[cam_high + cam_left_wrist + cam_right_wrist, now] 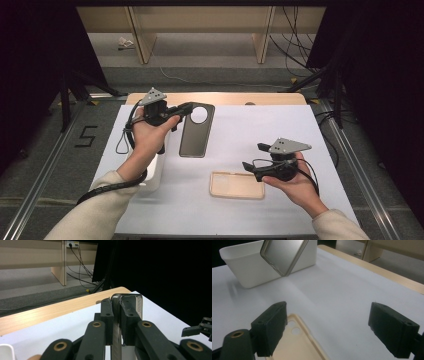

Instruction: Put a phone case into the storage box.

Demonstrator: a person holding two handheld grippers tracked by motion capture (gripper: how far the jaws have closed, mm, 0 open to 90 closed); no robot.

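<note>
Phone (196,131) clenched edgewise by left gripper (186,108); right gripper (253,157) spread above beige case (237,184).

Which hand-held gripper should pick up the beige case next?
Right. The right hand-held gripper is open just above the beige case, while the left hand-held gripper is already shut on the dark phone.

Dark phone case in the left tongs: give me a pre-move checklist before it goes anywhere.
1. Left tongs shut on the dark phone case: ok, jaws pinch its top edge.
2. Case off the table: ok, it hangs tilted in the right gripper view.
3. Right tongs open and free: ok.
4. Beige case lying flat on the white sheet: ok.
5. White bin unobstructed: cannot tell, the forearm hides it from above.
</note>
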